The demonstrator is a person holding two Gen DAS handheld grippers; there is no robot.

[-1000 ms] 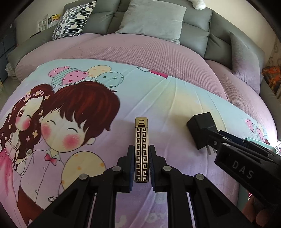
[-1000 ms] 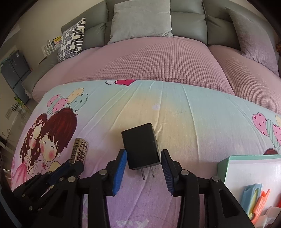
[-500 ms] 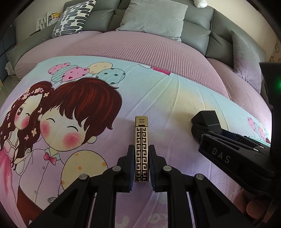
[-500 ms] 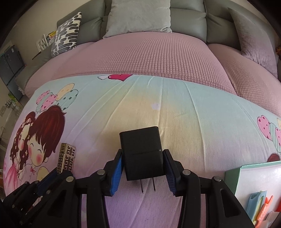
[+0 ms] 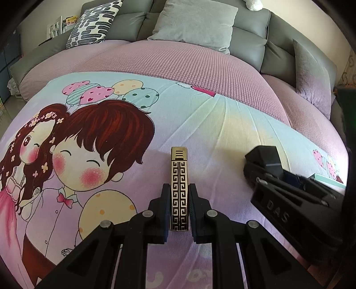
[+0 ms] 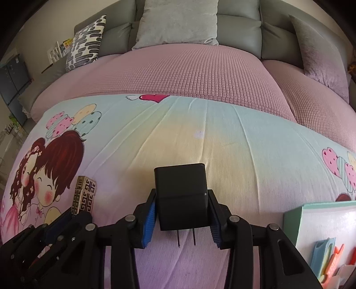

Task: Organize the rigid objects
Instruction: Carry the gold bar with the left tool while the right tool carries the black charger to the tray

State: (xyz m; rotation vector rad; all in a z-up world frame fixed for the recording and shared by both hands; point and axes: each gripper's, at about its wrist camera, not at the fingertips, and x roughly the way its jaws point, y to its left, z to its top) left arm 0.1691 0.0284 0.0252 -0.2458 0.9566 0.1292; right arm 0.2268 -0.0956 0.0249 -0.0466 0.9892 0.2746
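My left gripper (image 5: 179, 200) is shut on a gold lighter (image 5: 179, 182) with a black key pattern, held above the cartoon bedsheet. The lighter also shows in the right wrist view (image 6: 83, 193). My right gripper (image 6: 181, 213) is shut on a black plug charger (image 6: 181, 193), prongs pointing back toward the camera, held off the sheet. The charger and right gripper show in the left wrist view (image 5: 265, 157), to the right of the lighter.
A mint-edged storage box (image 6: 320, 213) with colourful items inside stands at the lower right. The cartoon sheet (image 5: 200, 124) covers a pink bed. Grey and patterned pillows (image 5: 195, 21) line the grey headboard behind.
The right gripper has closed on the charger and lifted it off the sheet. The left gripper still holds the lighter, and both have risen slightly.
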